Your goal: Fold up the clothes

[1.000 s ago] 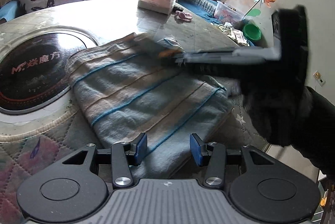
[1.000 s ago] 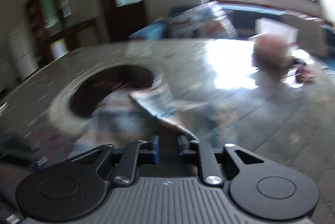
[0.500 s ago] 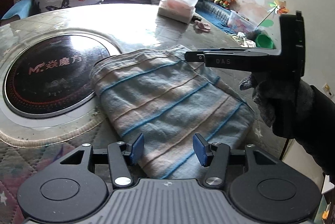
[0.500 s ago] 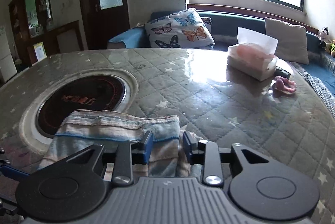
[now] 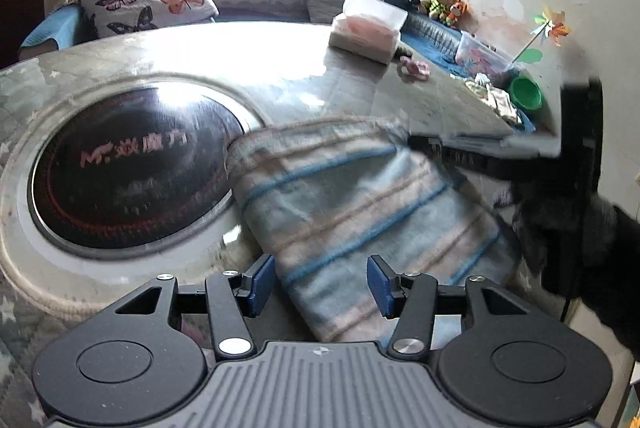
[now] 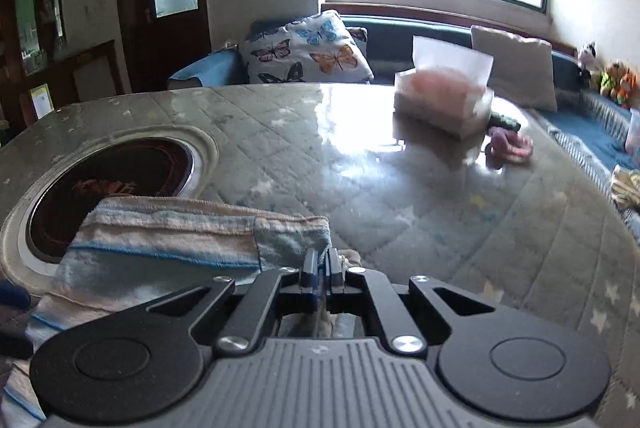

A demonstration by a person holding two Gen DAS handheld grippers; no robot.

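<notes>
Round tabletop (image 6: 360, 164), quilted star-print cover under glossy sheet. Black round cooktop inset (image 5: 132, 168) at centre. Striped towel (image 5: 352, 212) folded, overlapping cooktop rim. Tissue box (image 6: 442, 104) far side; pink item (image 6: 510, 146) just beside it.
</notes>
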